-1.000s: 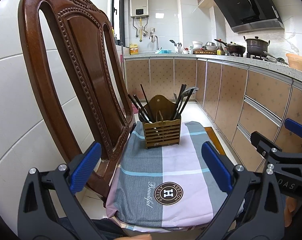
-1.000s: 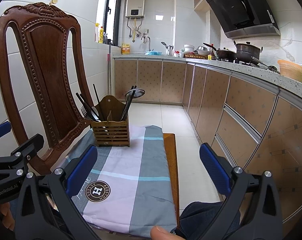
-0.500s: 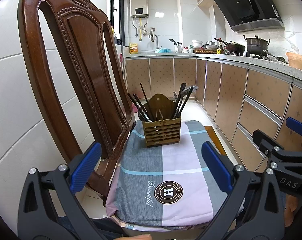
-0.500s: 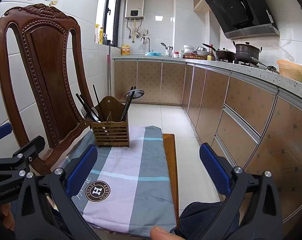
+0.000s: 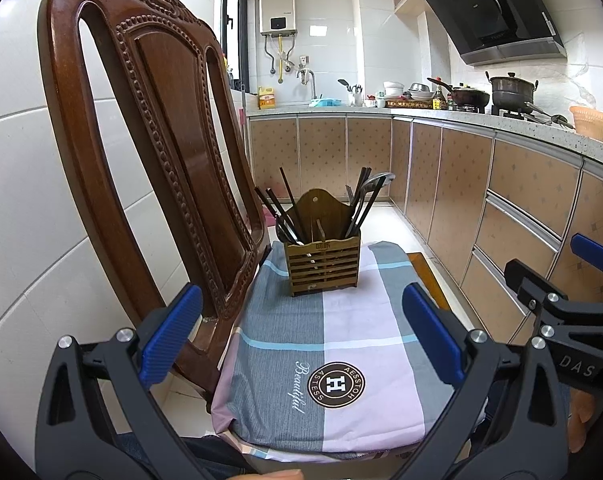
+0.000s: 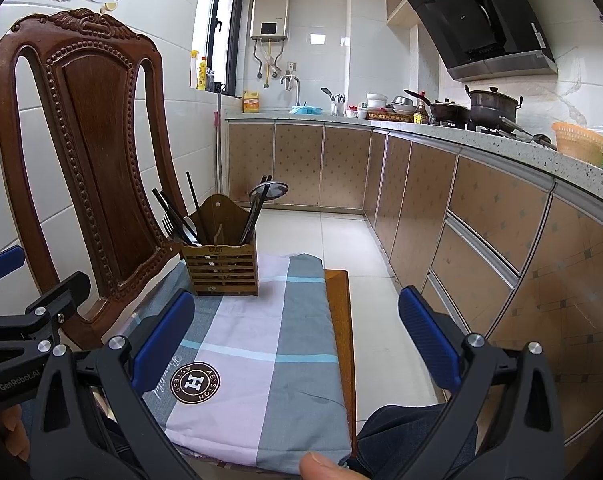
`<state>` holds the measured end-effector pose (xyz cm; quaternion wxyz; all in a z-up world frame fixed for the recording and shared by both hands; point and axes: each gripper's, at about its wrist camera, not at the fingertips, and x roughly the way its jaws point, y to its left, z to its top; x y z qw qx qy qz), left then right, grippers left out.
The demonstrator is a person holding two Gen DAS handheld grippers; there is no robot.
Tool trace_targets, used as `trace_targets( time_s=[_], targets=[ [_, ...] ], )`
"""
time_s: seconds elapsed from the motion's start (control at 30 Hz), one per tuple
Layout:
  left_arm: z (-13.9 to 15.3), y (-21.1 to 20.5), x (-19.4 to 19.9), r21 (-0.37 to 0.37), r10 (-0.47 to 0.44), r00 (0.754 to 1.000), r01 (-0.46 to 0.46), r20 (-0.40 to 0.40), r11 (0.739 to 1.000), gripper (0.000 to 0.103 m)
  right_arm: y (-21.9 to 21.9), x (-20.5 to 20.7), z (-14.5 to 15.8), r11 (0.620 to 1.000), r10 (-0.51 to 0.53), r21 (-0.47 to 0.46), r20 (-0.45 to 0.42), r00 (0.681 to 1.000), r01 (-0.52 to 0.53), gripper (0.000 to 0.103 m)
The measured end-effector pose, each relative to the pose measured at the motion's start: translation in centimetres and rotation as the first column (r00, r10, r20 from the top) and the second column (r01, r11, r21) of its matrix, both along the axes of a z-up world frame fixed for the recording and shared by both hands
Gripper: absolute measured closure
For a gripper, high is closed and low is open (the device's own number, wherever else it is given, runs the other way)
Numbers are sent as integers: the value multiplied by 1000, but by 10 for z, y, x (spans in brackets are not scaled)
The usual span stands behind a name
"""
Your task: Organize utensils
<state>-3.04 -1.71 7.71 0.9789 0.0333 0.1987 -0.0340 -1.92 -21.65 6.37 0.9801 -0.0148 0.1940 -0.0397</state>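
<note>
Left claw (image 5: 301, 336): fingers spread wide, nothing between the blue pads (image 5: 169, 336). It hovers over the near edge of the chair seat, aimed toward the seat's far edge. Its black frame also shows at the left edge of the right wrist view.

Right claw (image 6: 297, 340): fingers spread wide, nothing between them. It hovers over the near right corner of the seat, beside the left claw; its frame shows at the right edge of the left wrist view.

Utensil holder (image 5: 323, 266): a slatted wooden box with a raised, rounded back panel. It stands upright on the checked cloth (image 5: 341, 344) at the far edge of the seat, close to the carved chair back (image 5: 173, 152). It is well apart from both claws.

Contents of the holder:
- Left compartment: black chopsticks (image 5: 279, 210) leaning left, plus a fork (image 6: 168, 224) and a spoon visible in the right wrist view.
- Right compartment: black chopsticks and a metal ladle (image 6: 271, 191), leaning right.

Cloth: grey, pink and pale-blue checks with a round brown logo near the seat's near edge. It covers most of the seat; a strip of bare wood (image 6: 341, 320) shows along the right edge.

A fingertip (image 6: 321, 466) touches the cloth's near edge. A trouser leg (image 6: 401, 428) lies past the near right corner.
</note>
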Motion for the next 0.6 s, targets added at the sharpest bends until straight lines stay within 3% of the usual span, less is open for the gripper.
trace_targets(
  time_s=[0.6],
  targets=[
    [-2,2,0,-2,2,1000,-2,2,1000,4,1,-2,1,1000,2,-4,2,1000,-2,3]
  ],
)
